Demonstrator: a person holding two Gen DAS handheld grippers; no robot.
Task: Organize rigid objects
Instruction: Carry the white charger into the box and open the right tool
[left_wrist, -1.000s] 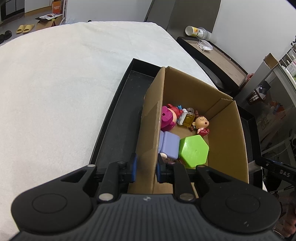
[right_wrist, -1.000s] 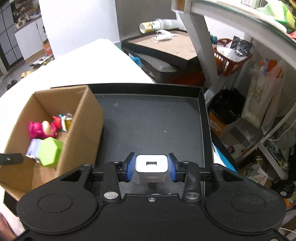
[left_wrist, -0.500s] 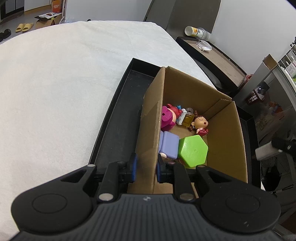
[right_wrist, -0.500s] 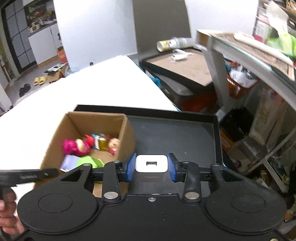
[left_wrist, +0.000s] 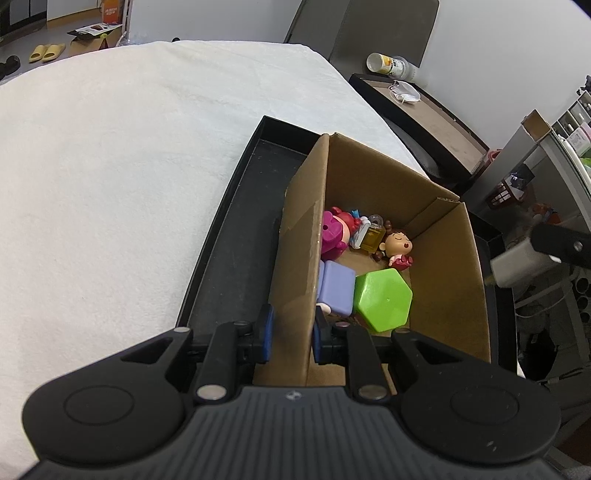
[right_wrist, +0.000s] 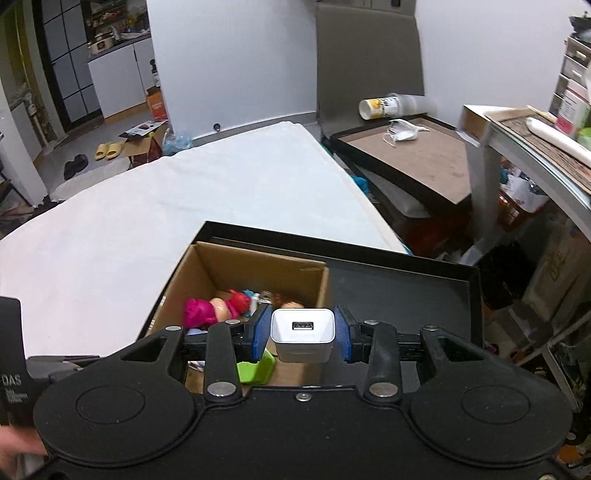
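Now my right fingers (right_wrist: 302, 338) clamp the white charger (right_wrist: 303, 334) (left pinches the wall); cardboard box (right_wrist: 258, 266) lies at eleven o'clock.

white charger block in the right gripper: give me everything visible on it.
The white USB charger block is a small glossy plastic cube with rounded corners and one dark USB port on the face towards the right wrist camera. The right gripper is shut on it, blue pads pressing its two sides, so it hangs in the air touching nothing else. In the left wrist view its metal prongs show, and it sits just outside the right wall of the brown cardboard box, above the black tray.
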